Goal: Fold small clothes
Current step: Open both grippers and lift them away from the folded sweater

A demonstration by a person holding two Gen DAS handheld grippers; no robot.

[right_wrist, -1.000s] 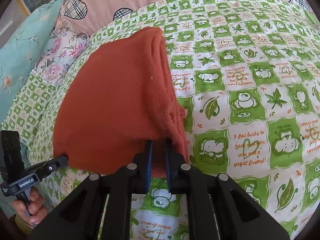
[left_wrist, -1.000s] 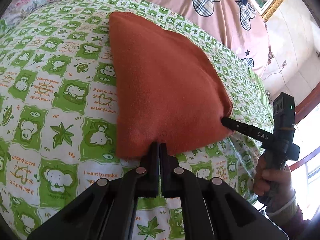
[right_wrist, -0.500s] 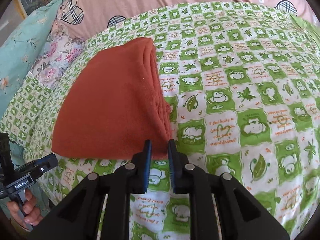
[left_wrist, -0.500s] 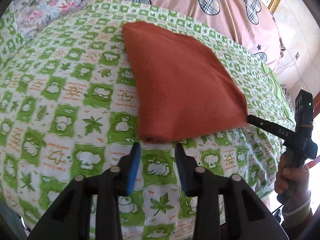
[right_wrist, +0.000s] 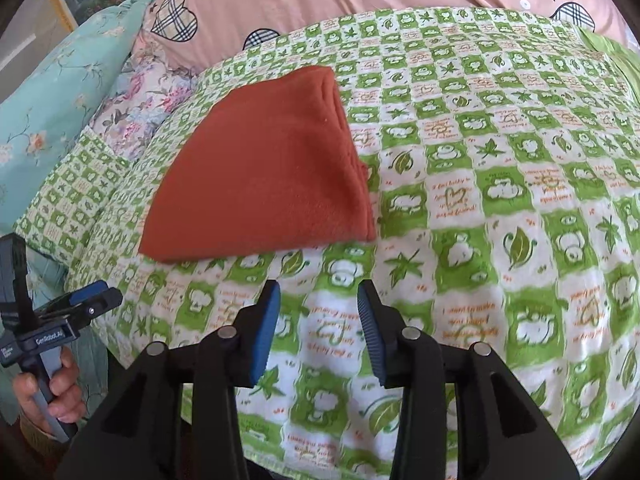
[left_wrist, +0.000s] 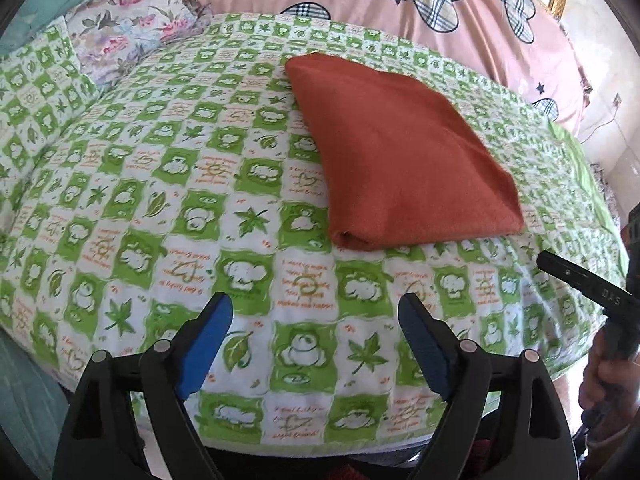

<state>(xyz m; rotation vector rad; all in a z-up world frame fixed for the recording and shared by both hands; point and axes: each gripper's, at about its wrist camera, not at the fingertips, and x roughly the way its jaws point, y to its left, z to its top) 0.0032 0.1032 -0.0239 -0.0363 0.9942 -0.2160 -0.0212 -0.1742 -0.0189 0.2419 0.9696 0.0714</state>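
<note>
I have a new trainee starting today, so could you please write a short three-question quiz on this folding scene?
1. True or false: the left gripper is clamped on the orange garment.
2. What does the garment lie on: (a) a bare wooden table, (b) the green checked sheet, (c) a chair?
3. Fill in: the right gripper has its jaws ____.

Key: 1 false, it is open and clear of the cloth; 2 b; 3 open.

The left gripper (right_wrist: 94, 302) carries a white "GenRobot.AI" label on its body. The right gripper (left_wrist: 548, 260) shows "DAS" on its finger. The bedsheet (right_wrist: 500, 240) repeats orange script, partly legible: "great friend!"
</note>
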